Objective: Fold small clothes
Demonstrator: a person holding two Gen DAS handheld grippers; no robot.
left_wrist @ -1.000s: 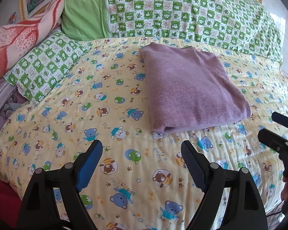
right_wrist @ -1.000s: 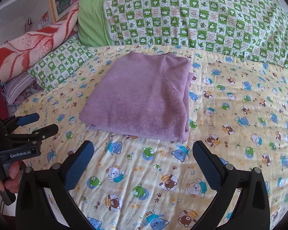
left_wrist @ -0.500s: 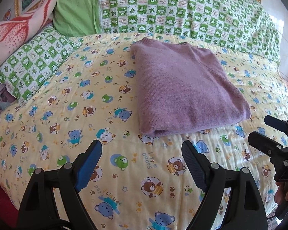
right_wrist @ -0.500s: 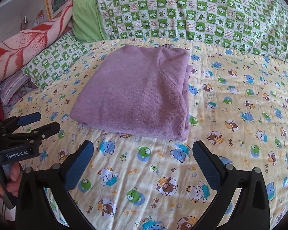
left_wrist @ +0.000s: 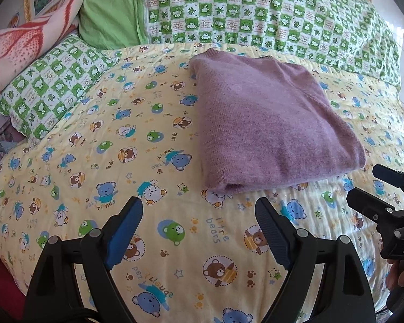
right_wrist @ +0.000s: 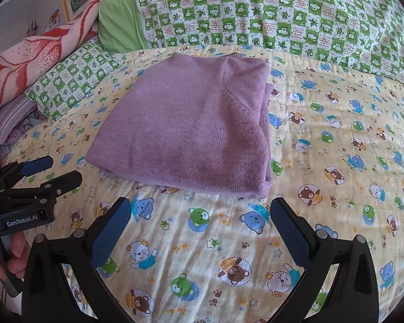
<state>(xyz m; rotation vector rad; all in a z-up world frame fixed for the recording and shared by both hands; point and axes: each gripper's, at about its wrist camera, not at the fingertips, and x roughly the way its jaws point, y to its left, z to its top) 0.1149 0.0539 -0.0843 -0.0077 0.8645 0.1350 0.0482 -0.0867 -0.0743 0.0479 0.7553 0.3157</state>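
A purple knit sweater [left_wrist: 269, 123] lies folded into a neat rectangle on the yellow bear-print bedspread [left_wrist: 121, 140]; it also shows in the right wrist view [right_wrist: 191, 123]. My left gripper [left_wrist: 199, 215] is open and empty, just short of the sweater's near left corner. My right gripper [right_wrist: 199, 215] is open and empty, just short of the sweater's near edge. Each gripper shows in the other's view: the right one at the right edge [left_wrist: 374, 188], the left one at the left edge [right_wrist: 54, 172], both open.
A green-checked quilt [left_wrist: 256, 13] runs along the back of the bed. A green-checked pillow [left_wrist: 54, 80] and a red-and-cream blanket [left_wrist: 21, 43] lie at the left. The bed's edge drops away at the lower left [left_wrist: 2, 282].
Both grippers have moved forward toward the sweater, which now looks larger and nearer in both views. Both stay open. The sweater has not moved.
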